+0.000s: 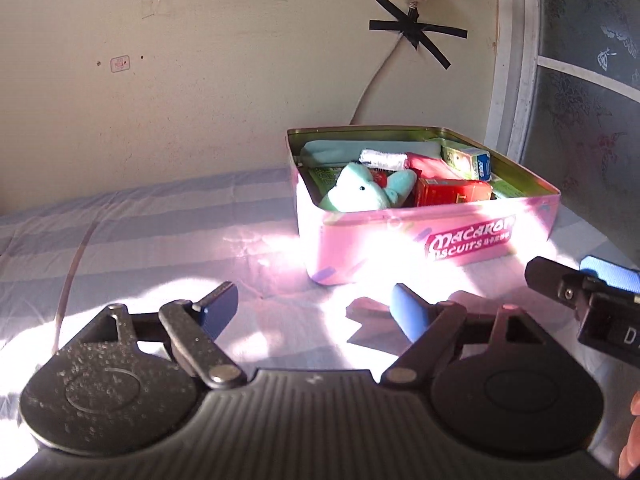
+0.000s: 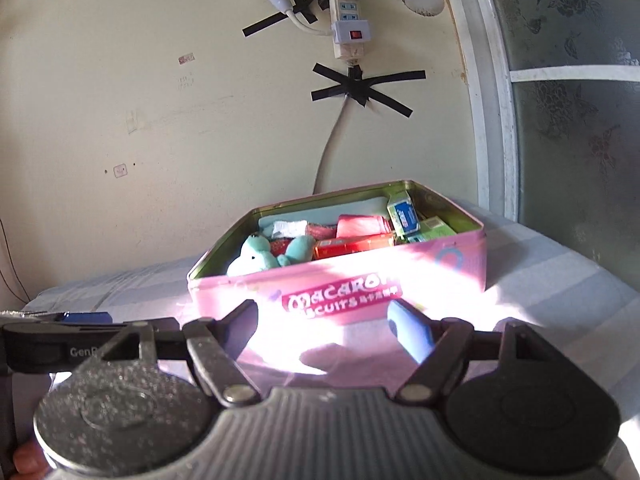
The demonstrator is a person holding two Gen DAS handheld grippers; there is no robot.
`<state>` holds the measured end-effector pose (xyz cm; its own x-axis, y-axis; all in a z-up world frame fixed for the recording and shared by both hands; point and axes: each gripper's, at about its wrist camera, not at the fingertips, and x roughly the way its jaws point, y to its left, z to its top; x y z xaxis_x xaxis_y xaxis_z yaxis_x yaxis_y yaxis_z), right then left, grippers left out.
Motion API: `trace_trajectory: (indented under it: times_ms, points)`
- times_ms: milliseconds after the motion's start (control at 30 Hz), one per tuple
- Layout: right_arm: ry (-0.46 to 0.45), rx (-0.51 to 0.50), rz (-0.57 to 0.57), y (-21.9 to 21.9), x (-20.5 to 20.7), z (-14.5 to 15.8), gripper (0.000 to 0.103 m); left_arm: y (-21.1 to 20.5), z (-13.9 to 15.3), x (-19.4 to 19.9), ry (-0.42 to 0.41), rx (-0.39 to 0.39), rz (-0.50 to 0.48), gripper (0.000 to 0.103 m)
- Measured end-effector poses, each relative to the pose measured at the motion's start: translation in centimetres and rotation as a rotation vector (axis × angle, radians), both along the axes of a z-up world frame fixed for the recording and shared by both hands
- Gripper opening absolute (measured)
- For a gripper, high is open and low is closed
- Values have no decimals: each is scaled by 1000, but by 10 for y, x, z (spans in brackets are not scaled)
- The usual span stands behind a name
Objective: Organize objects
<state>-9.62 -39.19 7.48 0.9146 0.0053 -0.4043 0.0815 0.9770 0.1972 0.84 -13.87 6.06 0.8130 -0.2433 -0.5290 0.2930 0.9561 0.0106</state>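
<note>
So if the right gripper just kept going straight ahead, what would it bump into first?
Most likely the front wall of the pink tin. The right gripper is open, empty and aimed at it, with only bare bedsheet between, though depth is hard to judge.

surface: bed with pale blue-and-white striped sheet [image 1: 140, 232], against cream wall, strong sun patch at centre | on it: open pink rectangular metal biscuit tin [image 1: 420, 240] at 1 o'clock in left wrist view, 12 o'clock in right wrist view [image 2: 344, 284], sitting flat | thin cable [image 1: 72, 272] at 9 o'clock, trailing over sheet
</note>
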Motion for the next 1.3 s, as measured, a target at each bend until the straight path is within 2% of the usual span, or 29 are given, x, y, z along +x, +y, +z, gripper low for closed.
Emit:
trace_trajectory:
  times_ms: [133, 267, 667, 833, 1033, 1300]
  points:
    - [20, 11, -12, 8, -16, -9, 75, 4, -13, -13, 14, 6, -2, 92]
    - [30, 10, -7, 12, -26, -13, 79, 4, -20, -21, -2, 39, 6, 92]
    - [32, 52, -35, 13, -30, -20, 81, -3, -32, -24, 3, 70, 2, 96]
    - [22, 59, -60, 11, -33, -24, 82, -7, -35, -25, 6, 83, -9, 97]
    - [13, 73, -68, 8, -32, -26, 82, -12, -33, -27, -5, 101, -4, 103]
    - [-6, 83, -63, 9, -36, -24, 83, -18, -28, -30, 0, 121, -9, 103]
